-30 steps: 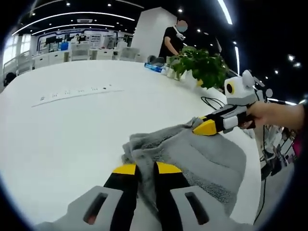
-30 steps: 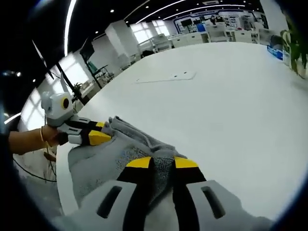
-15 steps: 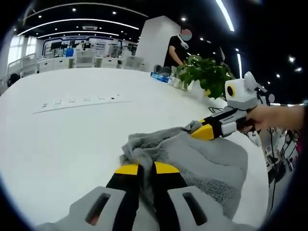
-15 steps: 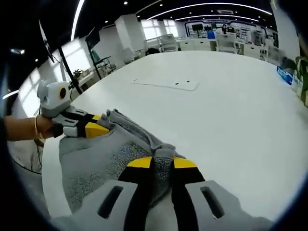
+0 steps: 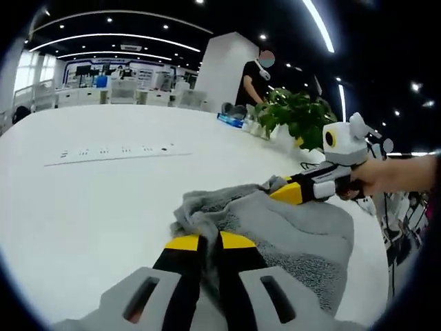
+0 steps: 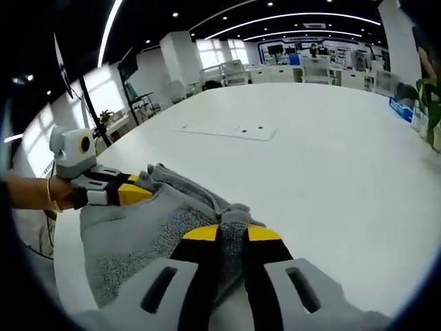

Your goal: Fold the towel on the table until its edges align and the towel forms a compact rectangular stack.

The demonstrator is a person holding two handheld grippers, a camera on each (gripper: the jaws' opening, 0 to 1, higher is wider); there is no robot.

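1. Progress, as I judge it: the grey towel lies on the white table only partly folded. It is bunched and rumpled along its far side, its edges are not lined up, and it is no compact rectangle yet. At least one more fold and some squaring-up appear to be left.

2. On the left, the left gripper has its yellow-tipped jaws closed on a ridge of towel at the near corner, with cloth pinched between them.

3. On the right, the right gripper is likewise clamped on a fold of towel. In the left gripper view it shows further along the same raised edge, held by a hand.

4. The two grips are on one gathered edge, well apart, so the cloth between them can be drawn forward together.

5. Edges: the towel sits near the table's rim on the person's side, and in the right gripper view that rim curves just beside the cloth. A pull that way could, I think, drag it off.

6. Open room: ahead lies broad bare tabletop. A flat plate with sockets lies well apart, and a potted plant stands far off to the right.
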